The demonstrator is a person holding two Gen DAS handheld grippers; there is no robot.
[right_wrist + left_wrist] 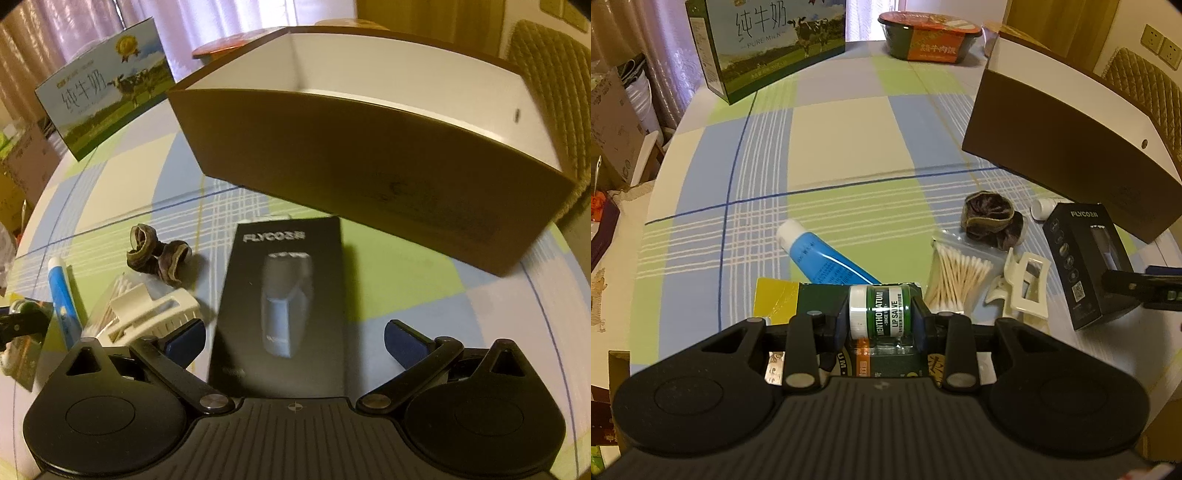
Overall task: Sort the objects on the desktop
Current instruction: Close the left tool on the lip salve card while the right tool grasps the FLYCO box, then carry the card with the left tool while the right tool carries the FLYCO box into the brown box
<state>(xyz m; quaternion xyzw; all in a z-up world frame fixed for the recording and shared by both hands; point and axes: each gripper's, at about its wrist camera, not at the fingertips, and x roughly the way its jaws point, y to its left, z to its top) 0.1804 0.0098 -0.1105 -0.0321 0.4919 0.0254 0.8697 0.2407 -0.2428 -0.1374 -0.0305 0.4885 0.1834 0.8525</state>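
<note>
Left gripper (pixel 881 319) clamped on a small green lip salve jar (pixel 879 312) with a white cap, pads pressed against both ends, jar lying sideways over a dark green card (pixel 820 302) on the checked tablecloth (pixel 827 147). At twelve o'clock of the jar, just behind it, a blue tube (pixel 827 258) with a white cap, slanting toward ten o'clock. At two o'clock, a clear bag of cotton swabs (pixel 960 273), with a white hair claw (pixel 1021 291) touching its right side and a dark scrunchie (pixel 993 218) just beyond. At three o'clock, a black shaver box (pixel 1082 266), with the tip of the other gripper in front of its lower right corner. Farther off at one to two o'clock, a large open brown box (pixel 1071 147) with a white inside. At eleven o'clock across the table, a milk carton (pixel 768 44); at twelve, a dark food bowl (pixel 927 35) with an orange label. Right gripper (pixel 295 341) with jaws spread wide, gripping nothing, blue pads on either side of the shaver box (pixel 291 302), not touching it. Brown box (pixel 369 147) looming at twelve o'clock directly behind the shaver box. Hair claw (pixel 155 314) crowding the left pad at nine o'clock, swabs half hidden under it, scrunchie (pixel 159 254) at ten, blue tube (pixel 62 299) farther left.
</note>
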